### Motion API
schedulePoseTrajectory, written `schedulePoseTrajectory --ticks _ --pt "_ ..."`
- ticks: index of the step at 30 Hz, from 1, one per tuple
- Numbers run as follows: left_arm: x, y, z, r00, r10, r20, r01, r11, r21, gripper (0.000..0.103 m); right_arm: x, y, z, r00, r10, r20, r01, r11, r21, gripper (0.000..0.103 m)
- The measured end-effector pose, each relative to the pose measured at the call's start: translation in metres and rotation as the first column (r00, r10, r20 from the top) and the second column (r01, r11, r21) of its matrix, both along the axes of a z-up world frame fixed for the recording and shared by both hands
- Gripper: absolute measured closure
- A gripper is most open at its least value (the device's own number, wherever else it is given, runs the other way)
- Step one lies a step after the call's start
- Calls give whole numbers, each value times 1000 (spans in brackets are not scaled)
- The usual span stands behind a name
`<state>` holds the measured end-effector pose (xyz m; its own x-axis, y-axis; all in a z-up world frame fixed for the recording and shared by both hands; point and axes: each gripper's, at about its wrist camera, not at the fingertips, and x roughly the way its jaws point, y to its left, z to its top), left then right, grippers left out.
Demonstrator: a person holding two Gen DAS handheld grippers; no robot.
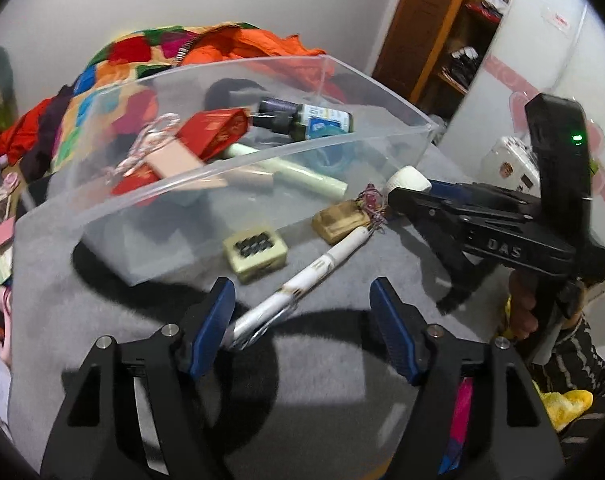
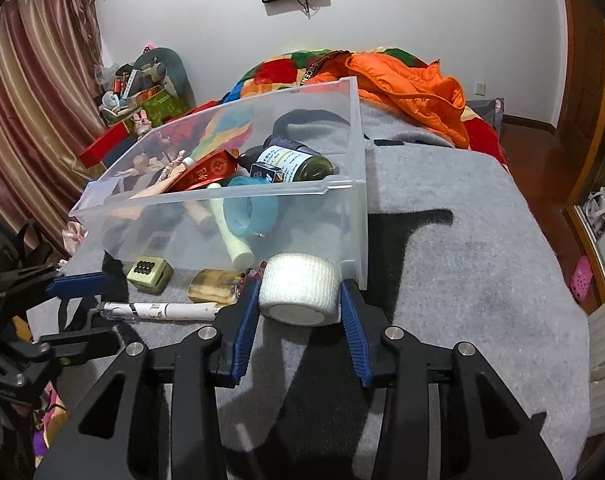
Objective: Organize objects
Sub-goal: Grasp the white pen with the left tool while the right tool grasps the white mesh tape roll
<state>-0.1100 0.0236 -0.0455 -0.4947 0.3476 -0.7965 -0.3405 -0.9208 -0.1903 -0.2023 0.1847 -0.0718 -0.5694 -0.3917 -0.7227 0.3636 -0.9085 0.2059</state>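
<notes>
Your right hand-held gripper [image 2: 299, 300] held the white roll of gauze tape [image 2: 299, 289], blue pads pressed against both its sides, low over the grey blanket [image 2: 462, 264] and just beside the near corner of the clear plastic bin [image 2: 354, 128].

Your left hand-held gripper [image 1: 302, 316] stood wide and empty. One end of the white pen [image 1: 302, 280] lay on the blanket between its pads, touching neither as far as could be seen.

Loose on the blanket, in front of the bin's near wall:
- pale green box with dark buttons [image 2: 149, 274], nearest the left gripper's side;
- tan block [image 2: 213, 286], next along;
- small tangle of beads and wire [image 1: 372, 204], beside the tan block;
- the white pen, nearest you, lying lengthwise along the row.

Inside the bin:
- dark bottle with a white and blue label [image 2: 298, 158], on its side toward the far wall;
- red box with gold print [image 2: 206, 170], tilted against other items;
- blue translucent ring [image 2: 250, 208], against the near wall;
- pale green tube [image 2: 230, 228], slanting toward the near wall;
- pink-and-white twisted cord [image 1: 146, 144];
- tan flat piece [image 1: 174, 158], under the red box.

Beyond the bin, an orange jacket [image 2: 414, 84] and a many-coloured quilt [image 1: 114, 64] lay heaped on the bed.
</notes>
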Motion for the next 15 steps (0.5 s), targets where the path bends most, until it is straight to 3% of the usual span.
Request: schedulePoseTrajectory --ticks 2,3,5,7,12,15 --pt "-7 8 -8 999 -18 28 19 999 -35 41 2 2 1 1000 -1 -1 1 1000 -1 66" --pt "-10 11 -12 998 -28 48 30 999 -41 51 3 2 1 1000 0 -2 0 1000 0 66" --pt "-7 14 -15 999 -27 32 29 997 -73 56 6 4 3 1000 -3 -12 3 1000 10 66" --pt "-1 15 -14 999 -38 29 40 996 -82 75 9 4 5 1000 -1 -23 2 1000 18 66" --pt "19 15 -8 992 -94 81 97 995 -28 91 14 5 7 999 6 -36 -6 1000 14 66" --pt "23 23 -7 991 -107 76 112 992 -65 91 16 3 8 999 15 -40 -14 1000 11 66"
